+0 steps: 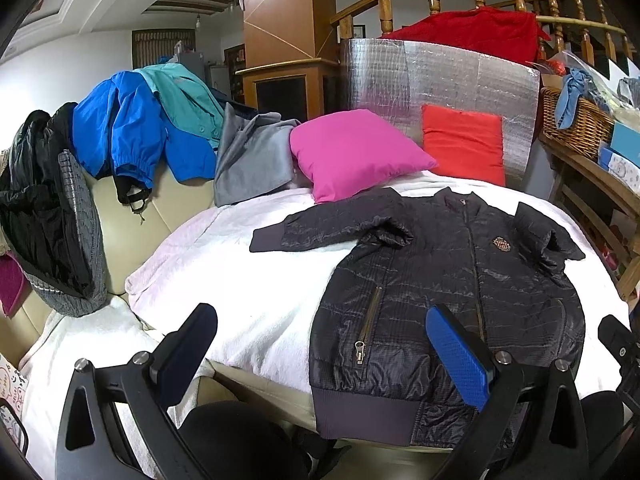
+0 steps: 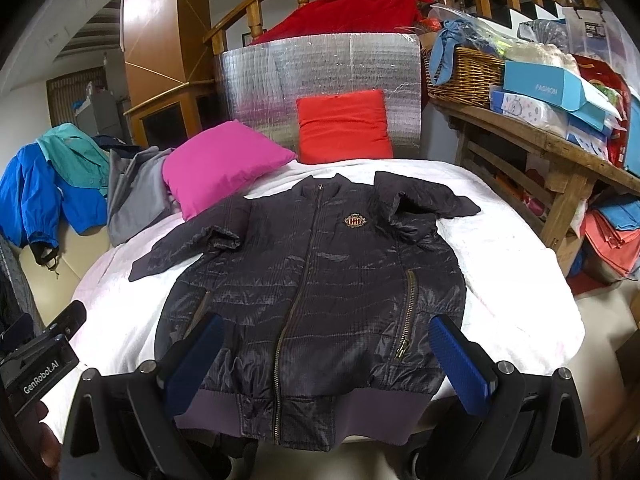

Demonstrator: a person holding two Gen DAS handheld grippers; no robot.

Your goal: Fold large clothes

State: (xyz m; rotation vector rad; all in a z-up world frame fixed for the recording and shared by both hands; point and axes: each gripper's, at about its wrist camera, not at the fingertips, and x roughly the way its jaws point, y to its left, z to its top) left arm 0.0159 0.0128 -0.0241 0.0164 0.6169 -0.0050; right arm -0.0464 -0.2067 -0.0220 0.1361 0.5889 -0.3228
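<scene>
While zipped, dark jacket (image 2: 312, 280) lies flat | sleeves bent inward

Both wrist cameras face the jacket (image 1: 440, 280) from its hem, right centred.

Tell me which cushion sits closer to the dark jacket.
The pink cushion: its lower corner nearly reaches the dark jacket by its shoulder. The red cushion stands further back, upright against the silver sheet.

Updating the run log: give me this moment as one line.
stage: pre-fold | dark jacket: flat, zipped, front up on white blanket | left gripper: open, empty | right gripper: open, empty, above hem
</scene>
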